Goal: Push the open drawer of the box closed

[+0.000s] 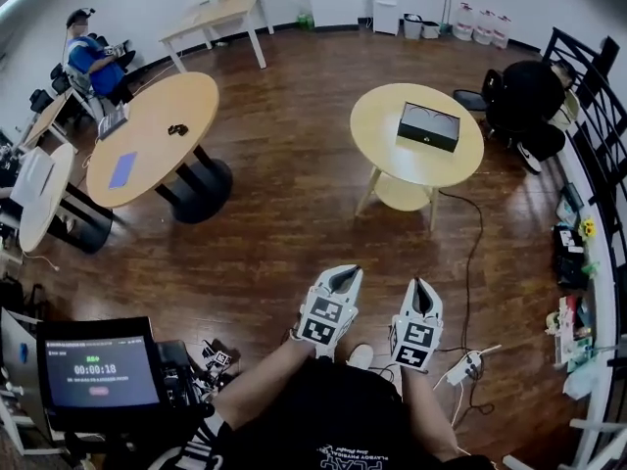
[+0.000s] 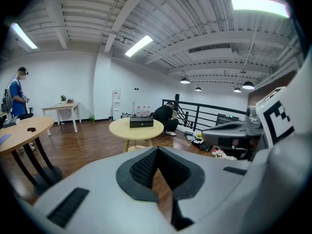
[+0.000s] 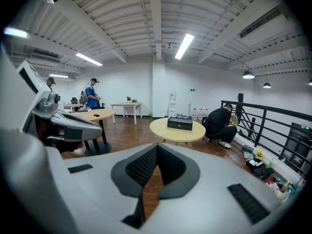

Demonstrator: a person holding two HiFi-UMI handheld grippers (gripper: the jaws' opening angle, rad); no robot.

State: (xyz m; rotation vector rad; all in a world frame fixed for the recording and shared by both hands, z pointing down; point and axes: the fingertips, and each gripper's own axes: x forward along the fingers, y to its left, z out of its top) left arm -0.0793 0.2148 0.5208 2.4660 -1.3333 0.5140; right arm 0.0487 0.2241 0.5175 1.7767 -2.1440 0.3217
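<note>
The left gripper [image 1: 344, 278] and right gripper [image 1: 421, 292] are held side by side low in the head view, close to the person's body and above the wooden floor [image 1: 284, 213]. Both point forward toward the round counter [image 1: 370, 130].

In the left gripper view, its 2 fingers [image 2: 141, 172] meet at their tips. Only a thin wedge of floor shows between the dark pads lower down, and nothing is gripped. The right gripper view shows the same: its 2 fingers [image 3: 140, 167] are closed tip to tip and hold nothing.

The black box [image 1: 428, 126] lies flat on the round counter, toward its far right side. It is well apart from both pairs of fingers, with open floor between. In each gripper view the box sits above and beyond the closed tips, nearly straight ahead, a little left of them for the left gripper and a little right for the right gripper. At this range the drawer cannot be made out, so I cannot tell how far it stands open.

A person in black [image 1: 529, 91] crouches beside the railing [image 1: 598, 125] behind the round counter. A larger oval counter [image 1: 147, 130] stands to the left, and a person in blue [image 1: 95, 62] sits beyond it. A screen with a timer [image 1: 98, 370] is at the lower left.
</note>
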